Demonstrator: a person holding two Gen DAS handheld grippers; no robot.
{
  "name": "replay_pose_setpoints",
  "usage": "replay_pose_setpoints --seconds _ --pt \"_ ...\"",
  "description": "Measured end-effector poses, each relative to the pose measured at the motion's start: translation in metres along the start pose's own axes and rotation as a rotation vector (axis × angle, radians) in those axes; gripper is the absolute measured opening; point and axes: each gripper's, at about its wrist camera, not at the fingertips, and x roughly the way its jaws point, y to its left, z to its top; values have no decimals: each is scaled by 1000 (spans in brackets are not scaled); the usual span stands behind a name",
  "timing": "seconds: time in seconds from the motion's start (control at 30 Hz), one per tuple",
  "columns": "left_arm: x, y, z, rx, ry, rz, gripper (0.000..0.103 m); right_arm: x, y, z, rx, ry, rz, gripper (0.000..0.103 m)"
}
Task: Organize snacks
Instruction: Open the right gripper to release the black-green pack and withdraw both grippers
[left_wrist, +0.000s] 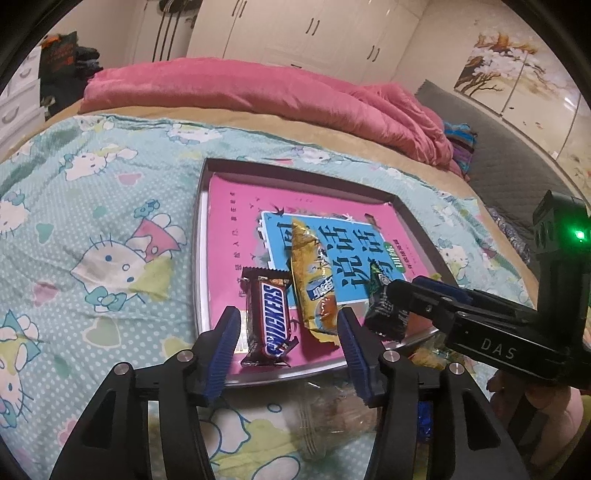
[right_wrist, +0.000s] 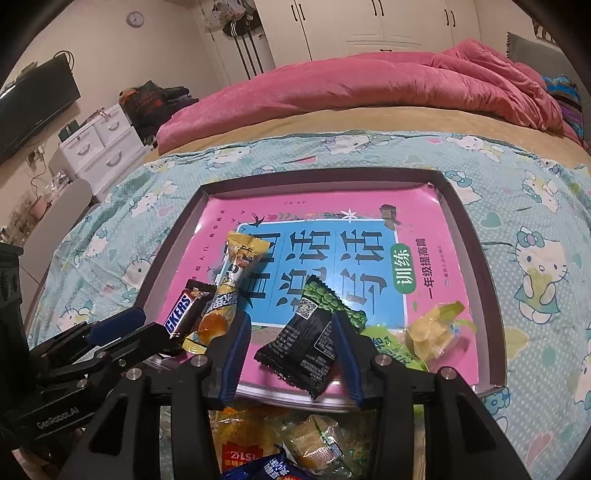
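your left gripper (left_wrist: 288, 325) stands wide around the snickers bar (left_wrist: 271, 321) lying in the tray (left_wrist: 299, 175), pads not touching it. your right gripper (right_wrist: 291, 339) has the black snack packet (right_wrist: 308, 341) between its jaws over the tray's near edge; you cannot tell whether the pads press. the snack pile (right_wrist: 295, 443) below is half hidden. the tray's far half lies open.
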Motion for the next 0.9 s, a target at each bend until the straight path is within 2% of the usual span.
replay_pose_setpoints --seconds 0.13,0.2,0.4,0.5,0.9 --pt "-2 -1 0 3 -6 -2 62 -1 0 1 3 -1 3 46" --pt "-4 0 1 2 -13 -1 65 -3 0 1 8 -1 6 51" --pt "-10 -1 -1 5 -25 9 73 -10 -2 2 10 -18 1 53" --pt "-12 -2 -3 8 -21 13 75 -14 -1 2 8 -30 -2 59" --pt "-22 -9 -12 7 -21 5 76 -34 5 1 -28 -92 -8 62"
